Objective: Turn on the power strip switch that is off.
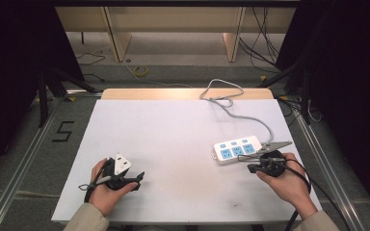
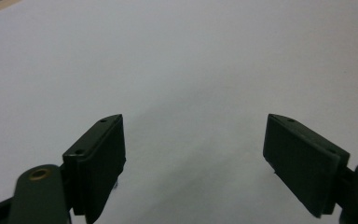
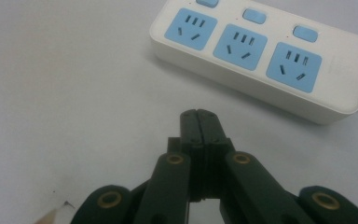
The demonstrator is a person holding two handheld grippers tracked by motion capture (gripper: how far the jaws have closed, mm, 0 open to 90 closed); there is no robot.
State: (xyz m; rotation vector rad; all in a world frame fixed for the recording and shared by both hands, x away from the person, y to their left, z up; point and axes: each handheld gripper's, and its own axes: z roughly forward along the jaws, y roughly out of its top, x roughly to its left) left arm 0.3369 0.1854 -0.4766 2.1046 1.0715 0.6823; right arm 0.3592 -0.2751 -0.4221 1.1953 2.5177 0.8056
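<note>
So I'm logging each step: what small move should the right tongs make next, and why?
Probably open them: the right tongs are shut on nothing, just short of the power strip, and must part before they can grip it. The left tongs are open already.

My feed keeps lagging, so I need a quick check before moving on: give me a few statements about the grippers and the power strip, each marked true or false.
1. The right gripper is shut with nothing in it. True.
2. The left gripper is clamped on the power strip. False: it is open over bare white table, and the power strip lies over by the right gripper.
3. The power strip has three blue sockets. True.
4. The right gripper is touching the power strip. False: in the right gripper view its tips stop short of the strip, with table between them.
5. The strip's grey cord runs toward the table's far edge. True.
</note>
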